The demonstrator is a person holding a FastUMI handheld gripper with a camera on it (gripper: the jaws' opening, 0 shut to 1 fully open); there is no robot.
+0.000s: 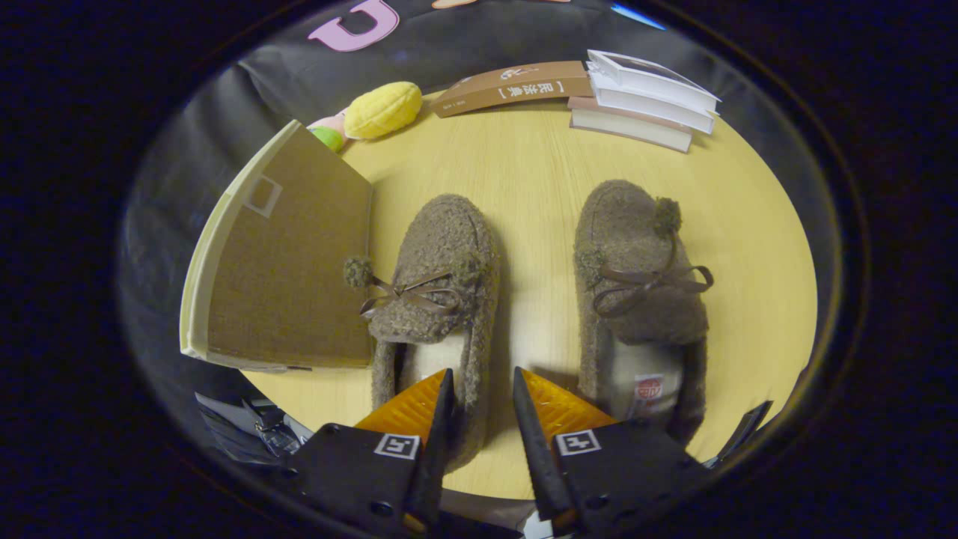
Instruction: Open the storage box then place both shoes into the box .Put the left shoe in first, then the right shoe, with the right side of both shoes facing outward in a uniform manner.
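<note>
Your round wooden tabletop (539, 172) carries everything here. The biggest thing on it is the storage box (288, 262), a brown fabric-covered box with a pale rim, standing at the left of the shoes with its lid closed and a small framed label slot near its far corner.

Next come the two fuzzy brown shoes, side by side with toes pointing away from you. The left shoe (438, 277) sits just beside the box, its pom-pom and ribbon bow reaching toward the box wall. The right shoe (636, 262) stands a little apart from it, bow and pom-poms on top, a small label showing on its insole.

At the far edge lies a stack of books (647, 101), with a brown book (513, 88) flat beside it. Left of that sits a yellow plush toy (383, 109), a bit of green and pink behind the box's far corner.

Your gripper (483, 385) has its fingers apart, holding nothing; the heel side wall of the left shoe lies in the gap between them.
</note>
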